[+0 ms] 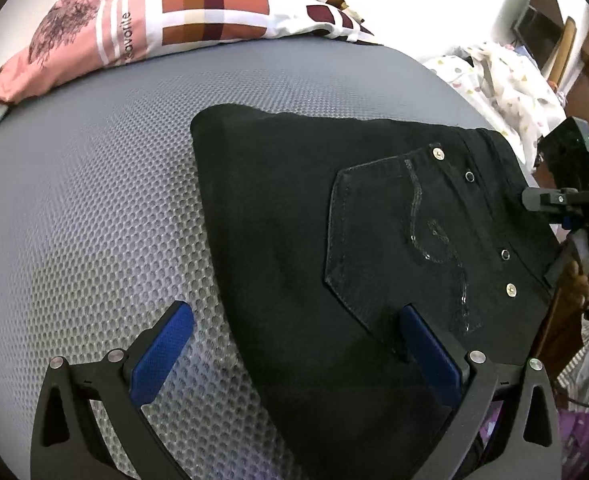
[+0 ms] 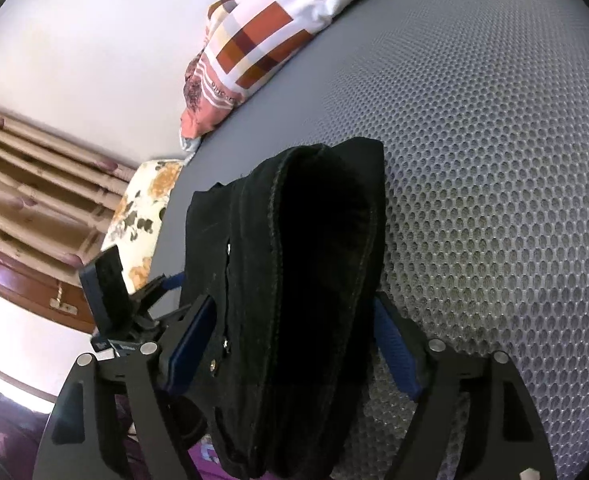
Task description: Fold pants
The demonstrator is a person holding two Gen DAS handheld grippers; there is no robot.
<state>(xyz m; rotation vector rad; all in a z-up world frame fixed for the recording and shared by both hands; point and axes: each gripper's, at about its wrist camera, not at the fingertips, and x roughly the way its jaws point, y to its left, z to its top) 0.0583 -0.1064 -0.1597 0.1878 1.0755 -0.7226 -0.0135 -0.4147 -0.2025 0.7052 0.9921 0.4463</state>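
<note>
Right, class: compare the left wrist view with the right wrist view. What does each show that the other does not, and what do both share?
Only the left wrist view shows the back pocket with its rivets, flat on top of the folded black pants, and the open left gripper straddling their edge.

Only the right wrist view shows the curtain, the floral cushion, and the pants' thick folded end between the right gripper fingers.

Both show the pants, grey mesh mattress and patterned pillow.
</note>
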